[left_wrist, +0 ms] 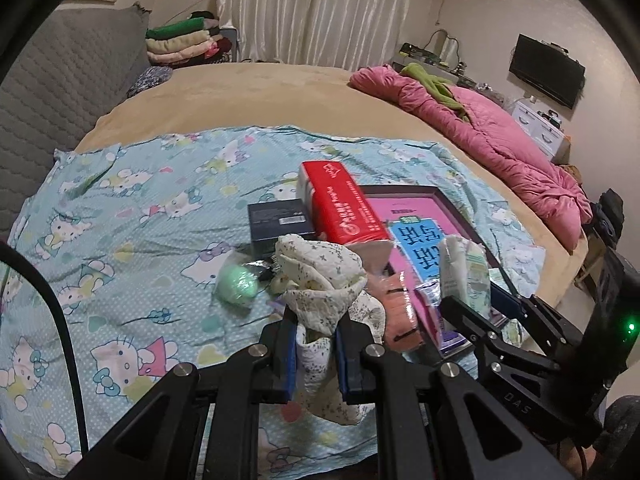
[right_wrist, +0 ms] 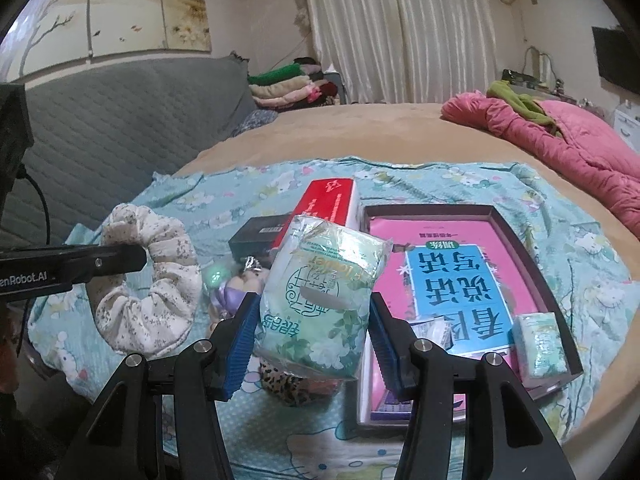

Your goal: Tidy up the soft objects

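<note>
My left gripper [left_wrist: 316, 356] is shut on a white floral scrunchie [left_wrist: 320, 280] and holds it above the Hello Kitty sheet; the scrunchie also shows in the right wrist view [right_wrist: 148, 284]. My right gripper [right_wrist: 310, 344] is shut on a green tissue pack [right_wrist: 320, 300], lifted near the left edge of the dark tray [right_wrist: 536, 252]; the pack shows in the left wrist view [left_wrist: 466, 276]. In the tray lie a pink book [right_wrist: 452, 272] and a small tissue pack [right_wrist: 540, 340]. A leopard scrunchie [right_wrist: 288, 384] lies under the held pack.
A red tissue box [left_wrist: 344, 204] and a dark box [left_wrist: 276, 224] lie behind the pile, with a green ball [left_wrist: 238, 286] to the left. The sheet [left_wrist: 120, 240] covers a tan bed. A pink quilt [left_wrist: 500, 140] lies at far right.
</note>
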A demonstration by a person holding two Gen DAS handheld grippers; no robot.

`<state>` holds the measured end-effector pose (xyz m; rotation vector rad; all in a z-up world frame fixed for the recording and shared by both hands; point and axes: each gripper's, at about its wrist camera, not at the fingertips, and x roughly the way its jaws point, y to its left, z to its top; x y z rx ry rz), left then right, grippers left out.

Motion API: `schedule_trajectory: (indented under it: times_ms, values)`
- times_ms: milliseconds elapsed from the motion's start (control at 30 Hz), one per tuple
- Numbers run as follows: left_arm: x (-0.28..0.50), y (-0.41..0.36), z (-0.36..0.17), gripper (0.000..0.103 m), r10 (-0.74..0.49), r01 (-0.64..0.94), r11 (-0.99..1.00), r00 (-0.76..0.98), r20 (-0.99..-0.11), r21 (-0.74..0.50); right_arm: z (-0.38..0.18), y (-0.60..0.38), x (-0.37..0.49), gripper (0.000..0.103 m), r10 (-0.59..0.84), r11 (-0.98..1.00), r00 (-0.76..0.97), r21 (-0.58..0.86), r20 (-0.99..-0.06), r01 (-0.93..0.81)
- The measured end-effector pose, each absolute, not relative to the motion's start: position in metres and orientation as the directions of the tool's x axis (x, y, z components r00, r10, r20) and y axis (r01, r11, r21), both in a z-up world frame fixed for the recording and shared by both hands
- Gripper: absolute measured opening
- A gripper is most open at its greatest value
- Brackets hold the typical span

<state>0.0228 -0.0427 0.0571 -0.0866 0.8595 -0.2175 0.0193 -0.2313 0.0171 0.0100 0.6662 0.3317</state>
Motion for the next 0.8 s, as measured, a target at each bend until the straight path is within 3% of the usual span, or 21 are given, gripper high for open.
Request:
schedule_trajectory:
  times_ms: [800]
  values:
    - [0.035, -0.113, 0.081, 0.015, -0.279, 0.271, 0.954, 0.64, -0.716, -0.129, 0.044, -0.278, 0.017, 0.055, 0.256, 0.966, 0.813, 0.174, -0.522, -0.193]
